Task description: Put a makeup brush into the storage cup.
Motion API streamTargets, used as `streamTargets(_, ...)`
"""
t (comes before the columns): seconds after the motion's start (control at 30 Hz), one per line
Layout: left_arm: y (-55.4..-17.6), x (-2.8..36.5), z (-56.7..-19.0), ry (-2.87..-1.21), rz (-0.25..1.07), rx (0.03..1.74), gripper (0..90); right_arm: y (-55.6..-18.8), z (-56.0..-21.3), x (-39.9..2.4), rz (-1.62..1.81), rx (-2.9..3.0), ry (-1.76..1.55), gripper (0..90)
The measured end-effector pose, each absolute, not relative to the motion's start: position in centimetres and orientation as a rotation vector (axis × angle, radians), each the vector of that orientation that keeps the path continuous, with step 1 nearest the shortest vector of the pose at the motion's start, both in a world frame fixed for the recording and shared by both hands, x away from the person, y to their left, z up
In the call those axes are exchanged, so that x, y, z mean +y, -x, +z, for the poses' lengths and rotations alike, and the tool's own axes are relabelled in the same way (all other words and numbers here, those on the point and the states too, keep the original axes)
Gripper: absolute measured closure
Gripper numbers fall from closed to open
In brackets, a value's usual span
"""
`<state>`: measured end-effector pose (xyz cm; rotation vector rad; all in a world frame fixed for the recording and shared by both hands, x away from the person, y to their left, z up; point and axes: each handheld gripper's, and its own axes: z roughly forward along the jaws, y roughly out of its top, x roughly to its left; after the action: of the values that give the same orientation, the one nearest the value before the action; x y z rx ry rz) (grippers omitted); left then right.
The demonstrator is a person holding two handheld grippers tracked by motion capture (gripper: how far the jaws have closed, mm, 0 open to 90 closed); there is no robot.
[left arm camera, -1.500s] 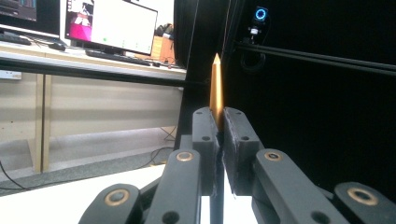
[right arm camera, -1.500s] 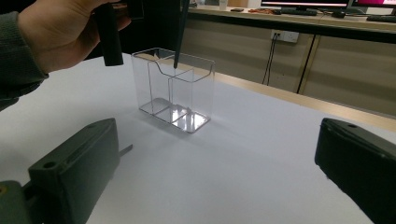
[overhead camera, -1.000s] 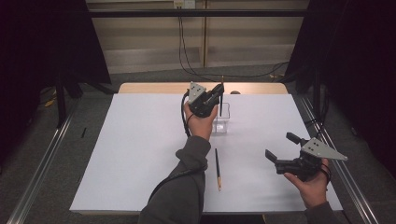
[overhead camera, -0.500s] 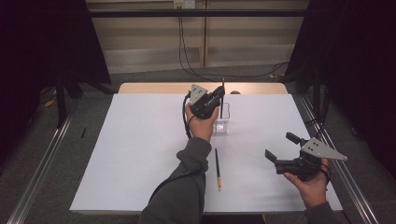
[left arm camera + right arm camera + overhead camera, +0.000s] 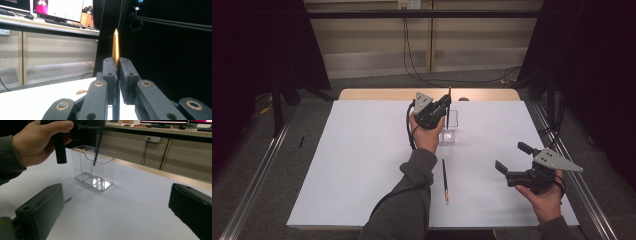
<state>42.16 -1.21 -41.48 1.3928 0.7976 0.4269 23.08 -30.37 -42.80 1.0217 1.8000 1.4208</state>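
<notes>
Above clear holder (image 5: 93,167) | pen (image 5: 115,47) upright — gold tip up

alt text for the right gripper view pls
A hand lowers a dark pencil, tip down, into a clear two-compartment holder on a white table. The right gripper fills the foreground, jaws open and empty.

My overhead light is even on the white table (image 5: 362,165); surroundings fall dark, the clear holder (image 5: 93,166) glints, near jaws blur.
</notes>
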Motion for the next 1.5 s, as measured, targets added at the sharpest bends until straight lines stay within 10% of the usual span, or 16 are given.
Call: streamTargets(1.5,-41.4,-1.7,-43.6,-1.488,0.403,0.806,83.2,-23.1,-42.9,-30.2,1.417,1.808,-1.015,0.0)
